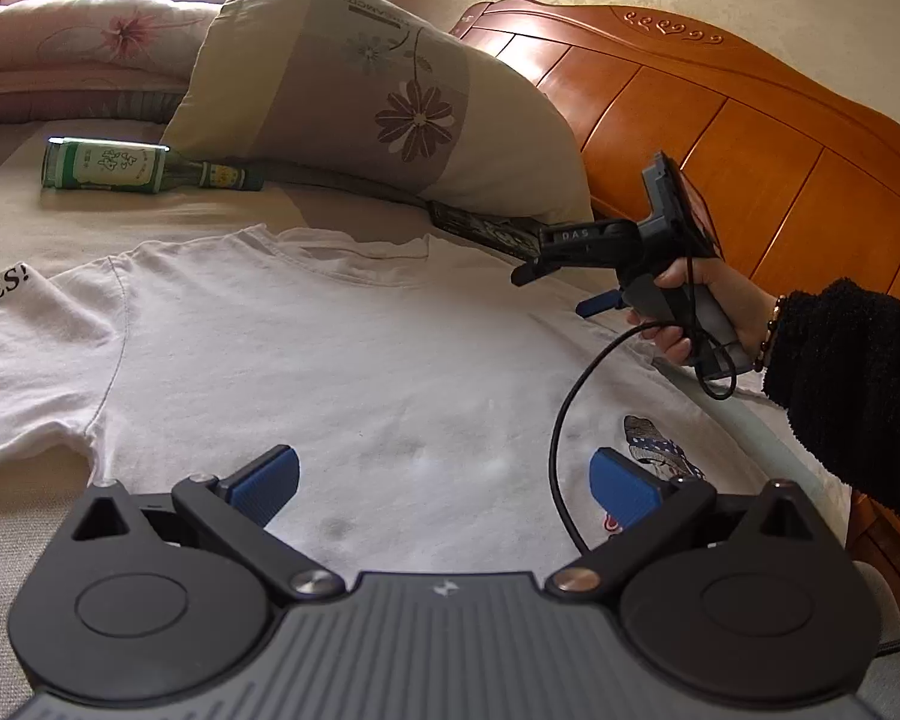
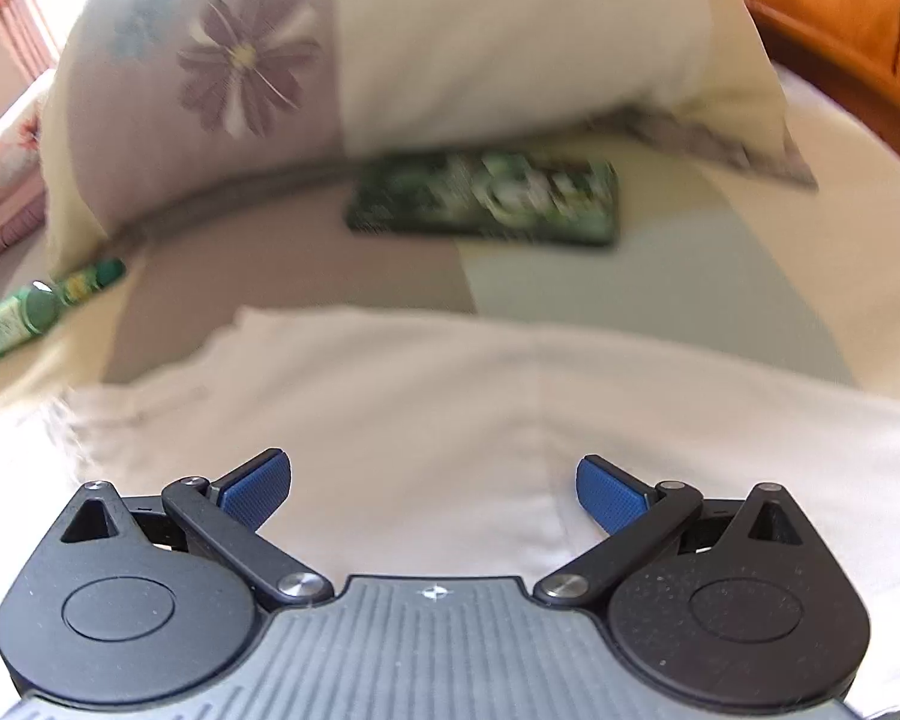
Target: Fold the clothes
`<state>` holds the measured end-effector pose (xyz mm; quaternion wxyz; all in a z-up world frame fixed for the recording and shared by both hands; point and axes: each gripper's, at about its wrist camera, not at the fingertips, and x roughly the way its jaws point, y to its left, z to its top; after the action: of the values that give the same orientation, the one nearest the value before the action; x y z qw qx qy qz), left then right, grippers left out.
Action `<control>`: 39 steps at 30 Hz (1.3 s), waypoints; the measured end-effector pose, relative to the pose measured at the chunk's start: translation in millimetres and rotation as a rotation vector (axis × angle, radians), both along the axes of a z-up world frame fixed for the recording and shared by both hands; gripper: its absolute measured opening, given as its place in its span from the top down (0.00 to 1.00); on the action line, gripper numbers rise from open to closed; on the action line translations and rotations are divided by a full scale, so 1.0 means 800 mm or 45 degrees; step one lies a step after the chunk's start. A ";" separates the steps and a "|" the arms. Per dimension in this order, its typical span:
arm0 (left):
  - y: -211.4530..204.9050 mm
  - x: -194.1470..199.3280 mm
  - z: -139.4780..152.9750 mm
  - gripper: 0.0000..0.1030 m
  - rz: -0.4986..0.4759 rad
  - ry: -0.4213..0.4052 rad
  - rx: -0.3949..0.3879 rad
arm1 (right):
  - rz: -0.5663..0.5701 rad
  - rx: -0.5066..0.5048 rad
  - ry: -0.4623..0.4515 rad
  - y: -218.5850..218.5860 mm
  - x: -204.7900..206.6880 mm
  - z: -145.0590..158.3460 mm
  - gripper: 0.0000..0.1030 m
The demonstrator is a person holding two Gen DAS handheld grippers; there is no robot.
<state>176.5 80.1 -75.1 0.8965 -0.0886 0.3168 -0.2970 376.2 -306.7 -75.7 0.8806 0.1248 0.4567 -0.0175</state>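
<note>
A white T-shirt (image 1: pixel 342 360) lies spread flat on the bed, collar toward the pillow, one sleeve out to the left, a small printed figure (image 1: pixel 657 444) near its right side. My left gripper (image 1: pixel 444 483) hovers open over the shirt's lower body, nothing between its blue pads. In the same view a hand (image 1: pixel 702 312) holds my right gripper (image 1: pixel 555 288) above the shirt's right shoulder, its fingers apart. The right wrist view is blurred: my right gripper (image 2: pixel 432 489) is open over white T-shirt cloth (image 2: pixel 450 396).
A green glass bottle (image 1: pixel 126 167) lies on the bed at the left, bottle (image 2: pixel 36 306) also left in the other view. A flowered pillow (image 1: pixel 378 90) leans on the wooden headboard (image 1: pixel 720 120). A dark flat packet (image 2: pixel 486 201) lies below the pillow. A black cable (image 1: pixel 561 438) hangs over the shirt.
</note>
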 end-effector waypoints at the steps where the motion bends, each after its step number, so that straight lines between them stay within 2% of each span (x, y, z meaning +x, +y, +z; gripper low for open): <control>1: -0.002 0.000 -0.002 0.01 -0.006 -0.001 0.005 | -0.001 -0.022 -0.018 -0.001 0.003 -0.002 0.00; 3: -0.008 0.002 -0.007 0.01 -0.013 0.009 0.018 | -0.003 -0.070 -0.060 -0.002 0.011 -0.007 0.00; 7: -0.012 -0.001 -0.007 0.01 -0.034 0.009 0.060 | -0.064 -0.186 -0.029 0.008 0.029 -0.006 0.00; 9: -0.009 -0.004 -0.002 0.01 -0.037 -0.011 0.053 | -0.059 -0.173 -0.065 0.022 0.019 0.002 0.00; 14: 0.011 -0.006 0.012 0.01 0.006 -0.036 0.001 | 0.193 -0.166 -0.097 0.092 -0.005 0.007 0.00; 17: 0.023 -0.007 0.020 0.01 0.044 -0.051 -0.041 | 0.309 -0.102 -0.101 0.141 -0.007 0.005 0.00; 20: 0.032 -0.006 0.023 0.01 0.059 -0.057 -0.081 | 0.374 -0.117 -0.123 0.187 0.002 -0.002 0.00; 22: 0.034 -0.004 0.021 0.01 0.073 -0.048 -0.072 | 0.371 -0.166 -0.096 0.213 0.018 -0.018 0.00; 26: 0.039 0.002 0.018 0.01 0.090 -0.011 -0.067 | 0.335 -0.299 -0.162 0.239 0.047 -0.034 0.00; 32: 0.047 -0.001 0.023 0.01 0.114 -0.018 -0.078 | 0.319 -0.244 -0.127 0.230 0.069 -0.020 0.00; 36: 0.046 -0.007 0.029 0.01 0.090 -0.041 -0.099 | 0.310 -0.280 -0.167 0.206 0.020 -0.001 0.00; 39: 0.044 -0.011 0.034 0.01 0.080 -0.054 -0.109 | 0.323 -0.430 -0.159 0.183 -0.029 0.009 0.00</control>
<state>167.5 115.4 -47.7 0.9072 -0.1304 0.2819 -0.2838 352.6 -160.2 -68.4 0.9107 -0.0819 0.4040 0.0249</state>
